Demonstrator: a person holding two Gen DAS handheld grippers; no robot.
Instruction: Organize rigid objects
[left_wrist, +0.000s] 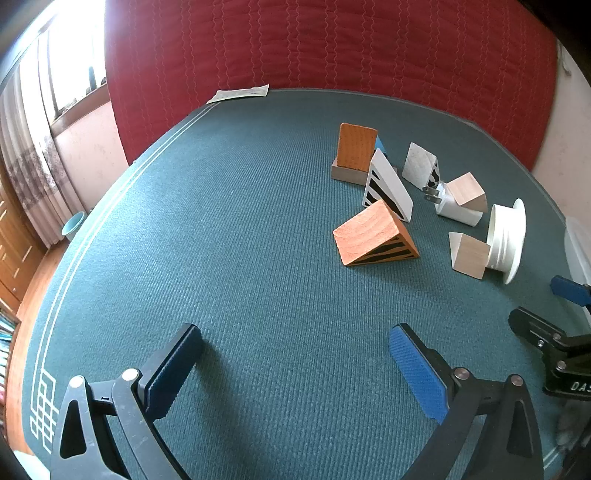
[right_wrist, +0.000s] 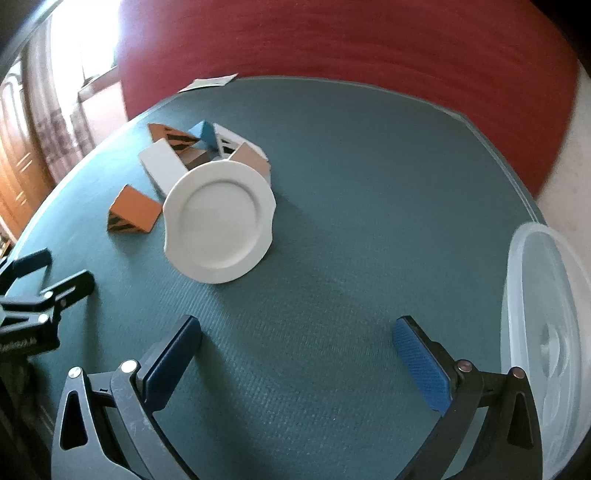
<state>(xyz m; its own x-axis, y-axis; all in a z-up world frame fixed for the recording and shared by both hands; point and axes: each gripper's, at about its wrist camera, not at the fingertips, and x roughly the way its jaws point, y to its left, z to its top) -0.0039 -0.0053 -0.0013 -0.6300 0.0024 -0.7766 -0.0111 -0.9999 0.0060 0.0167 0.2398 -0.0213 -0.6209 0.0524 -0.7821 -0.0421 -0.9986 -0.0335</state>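
Note:
A cluster of rigid objects lies on the green felt table. It holds an orange wedge with black stripes, a white striped wedge, an upright orange block, plain wood blocks, a white plug adapter and a white flanged spool on its side. My left gripper is open and empty, short of the cluster. My right gripper is open and empty; the spool's round face stands ahead to its left. The right gripper also shows at the left wrist view's right edge.
A clear plastic container sits at the table's right edge beside my right gripper. A sheet of paper lies at the far table edge. A red quilted cover hangs behind the table. A window and curtains are at the left.

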